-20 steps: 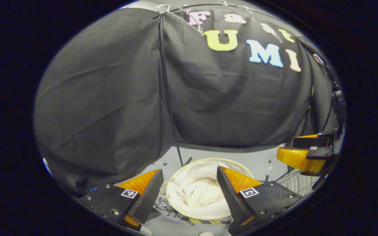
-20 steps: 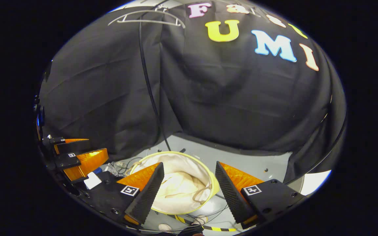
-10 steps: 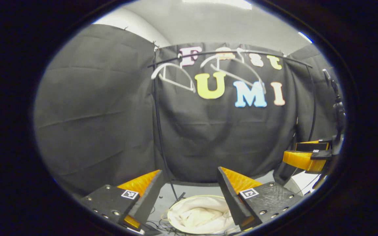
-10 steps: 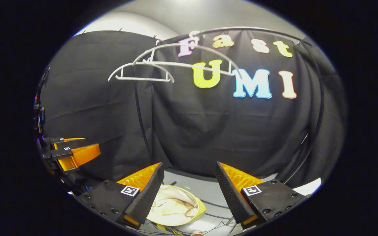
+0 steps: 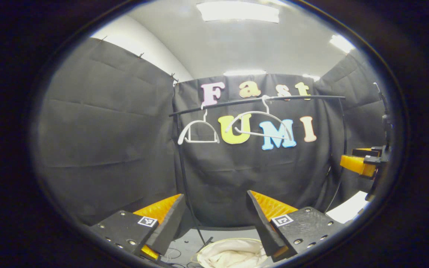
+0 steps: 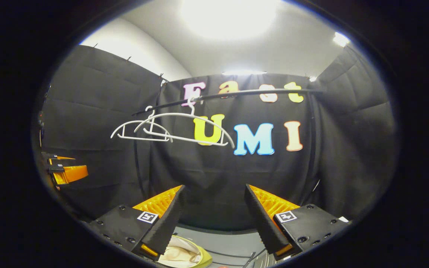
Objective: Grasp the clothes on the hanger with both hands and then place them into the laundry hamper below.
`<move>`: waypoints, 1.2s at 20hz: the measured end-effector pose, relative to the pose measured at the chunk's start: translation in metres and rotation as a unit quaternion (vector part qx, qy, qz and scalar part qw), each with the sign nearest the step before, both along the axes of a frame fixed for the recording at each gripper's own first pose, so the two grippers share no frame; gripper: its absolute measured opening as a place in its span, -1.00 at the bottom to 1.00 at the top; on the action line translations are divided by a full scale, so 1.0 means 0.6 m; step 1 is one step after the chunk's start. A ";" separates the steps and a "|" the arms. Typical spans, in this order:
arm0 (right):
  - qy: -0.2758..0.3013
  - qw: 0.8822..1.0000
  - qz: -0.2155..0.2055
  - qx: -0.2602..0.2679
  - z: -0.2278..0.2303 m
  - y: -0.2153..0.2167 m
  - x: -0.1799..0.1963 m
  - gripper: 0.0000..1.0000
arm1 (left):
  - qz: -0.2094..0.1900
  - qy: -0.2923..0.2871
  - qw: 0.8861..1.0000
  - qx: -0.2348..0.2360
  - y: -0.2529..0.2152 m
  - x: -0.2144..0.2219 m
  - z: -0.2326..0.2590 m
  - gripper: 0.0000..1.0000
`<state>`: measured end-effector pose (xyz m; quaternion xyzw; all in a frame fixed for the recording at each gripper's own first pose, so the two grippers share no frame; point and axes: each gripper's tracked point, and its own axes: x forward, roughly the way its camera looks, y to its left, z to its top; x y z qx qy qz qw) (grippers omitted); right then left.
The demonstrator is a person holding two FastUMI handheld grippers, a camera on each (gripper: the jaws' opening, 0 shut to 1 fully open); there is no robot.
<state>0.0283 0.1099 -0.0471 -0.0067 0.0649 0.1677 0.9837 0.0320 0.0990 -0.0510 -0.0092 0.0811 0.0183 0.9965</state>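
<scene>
**Clothes sitting in the hamper, both grippers empty**

Left gripper (image 5: pixel 214 219) and right gripper (image 6: pixel 213 216) are both hanging wide open, holding nothing. The cream clothes (image 5: pixel 231 257) are lying in the laundry hamper (image 6: pixel 204 257) below. Two white hangers (image 5: pixel 259 124) are dangling bare on the rail (image 5: pixel 255 100).

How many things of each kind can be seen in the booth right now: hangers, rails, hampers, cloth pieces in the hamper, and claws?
Hangers: 2, one and another, both bare
Rail: 1
Hamper: 1
Cloth in the hamper: 1 pale heap
Claws: 2, left claw and right claw, both open
Total: 7
</scene>
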 end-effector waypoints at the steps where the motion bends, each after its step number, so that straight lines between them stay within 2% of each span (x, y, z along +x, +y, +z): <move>1: -0.007 1.000 -0.015 -0.002 0.003 -0.016 -0.010 0.87 | -0.002 -0.005 1.000 0.001 0.003 -0.006 0.007 0.90; 7: -0.008 0.998 -0.066 0.012 -0.009 -0.075 -0.038 0.89 | -0.022 -0.039 0.999 -0.002 -0.034 -0.001 0.032 0.90; 10: -0.007 0.996 -0.089 0.007 -0.005 -0.112 -0.055 0.89 | -0.034 -0.058 0.998 0.005 -0.044 -0.026 0.031 0.90; 11: -0.009 0.996 -0.093 0.008 0.000 -0.122 -0.057 0.89 | -0.034 -0.061 0.998 0.007 -0.037 -0.030 0.029 0.90; 12: -0.011 0.995 -0.097 0.006 0.005 -0.131 -0.058 0.97 | -0.032 -0.059 0.998 0.008 -0.029 -0.031 0.026 0.90; 13: -0.016 0.994 -0.104 0.003 0.008 -0.144 -0.054 0.89 | -0.030 -0.056 0.998 0.007 -0.019 -0.033 0.021 0.90; 17: -0.023 0.991 -0.130 -0.016 0.011 -0.192 -0.050 0.89 | -0.022 -0.059 0.998 -0.003 -0.001 -0.041 0.025 0.89; 18: -0.018 0.991 -0.133 -0.014 0.009 -0.195 -0.048 0.89 | -0.020 -0.061 0.998 0.000 0.000 -0.040 0.028 0.89; 19: -0.015 0.991 -0.134 -0.011 0.009 -0.199 -0.045 0.98 | -0.020 -0.061 0.998 0.005 -0.001 -0.038 0.027 0.90; 20: -0.013 0.990 -0.137 -0.009 0.009 -0.202 -0.042 0.90 | -0.019 -0.061 0.998 0.009 -0.002 -0.036 0.027 0.89; 21: -0.012 0.990 -0.139 -0.008 0.008 -0.206 -0.039 0.98 | -0.019 -0.062 0.998 0.011 -0.005 -0.033 0.027 0.90; 23: -0.011 0.990 -0.143 -0.006 0.007 -0.212 -0.034 0.90 | -0.017 -0.062 0.998 0.010 -0.007 -0.028 0.024 0.90; 24: -0.008 0.990 -0.143 -0.006 0.003 -0.213 -0.032 0.98 | -0.015 -0.061 0.998 0.009 -0.005 -0.026 0.022 0.90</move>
